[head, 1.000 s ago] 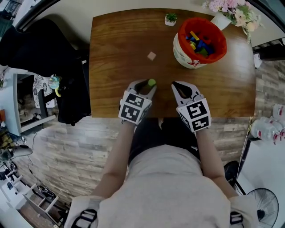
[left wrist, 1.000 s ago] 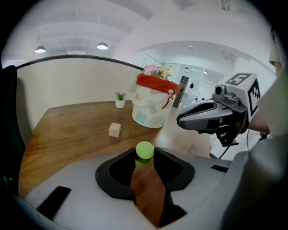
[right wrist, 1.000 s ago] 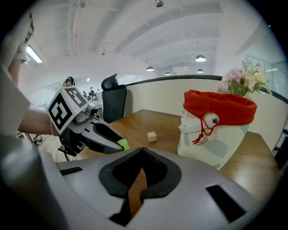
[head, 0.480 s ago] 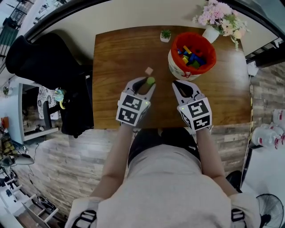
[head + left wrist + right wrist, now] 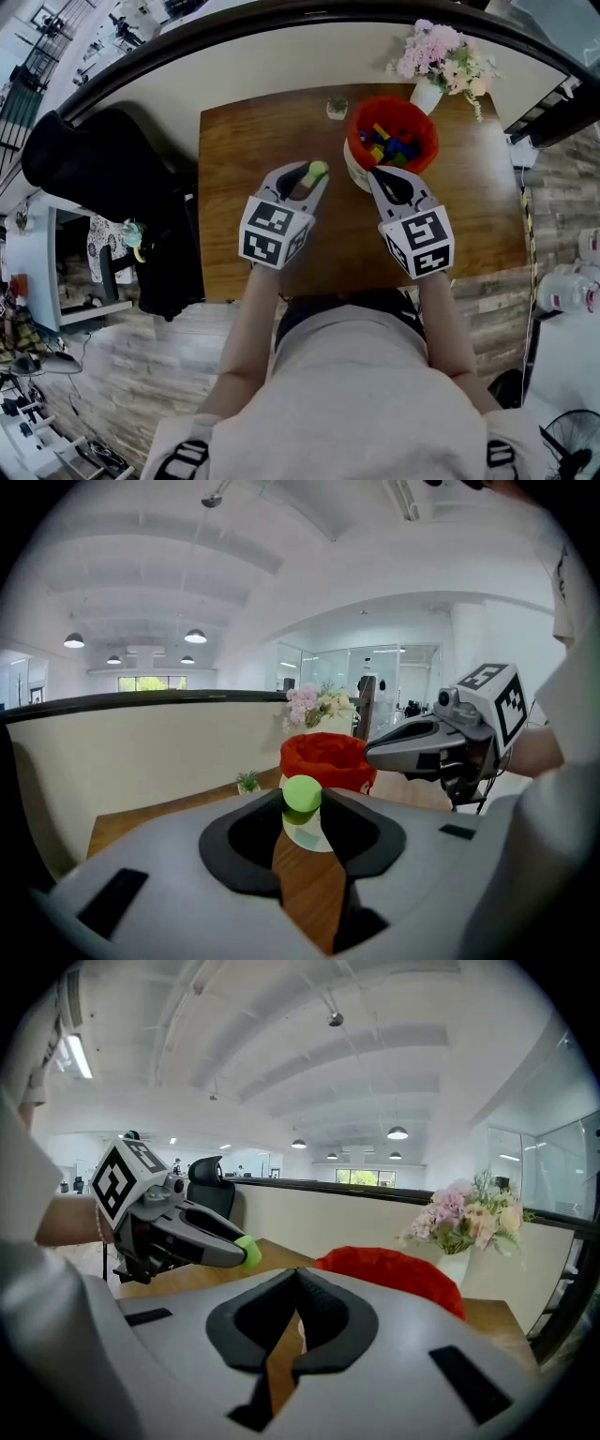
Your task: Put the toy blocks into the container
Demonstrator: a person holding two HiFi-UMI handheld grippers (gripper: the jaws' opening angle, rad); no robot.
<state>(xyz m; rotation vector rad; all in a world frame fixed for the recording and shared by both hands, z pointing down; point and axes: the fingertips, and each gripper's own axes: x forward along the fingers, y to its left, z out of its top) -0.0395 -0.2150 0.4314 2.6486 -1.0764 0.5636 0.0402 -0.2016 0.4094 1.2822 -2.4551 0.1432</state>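
A round green toy block (image 5: 302,794) sits pinched between the tips of my left gripper (image 5: 313,175), lifted above the wooden table (image 5: 239,155). The container (image 5: 392,141), a white bucket with a red liner, holds several coloured blocks and stands at the table's far right, just right of and beyond the green block. My right gripper (image 5: 373,173) hovers at the bucket's near rim, its jaws shut with nothing between them. In the right gripper view, the left gripper with the green block (image 5: 247,1251) shows at left, and the red liner (image 5: 398,1274) lies straight ahead.
A tiny potted plant (image 5: 337,108) stands left of the bucket at the table's far edge. A white vase of pink flowers (image 5: 439,58) is behind the bucket. A black chair (image 5: 103,178) stands left of the table.
Both grippers have risen and moved forward towards the bucket, the left one still carrying the green block. The small pink block seen on the table earlier is out of sight now.
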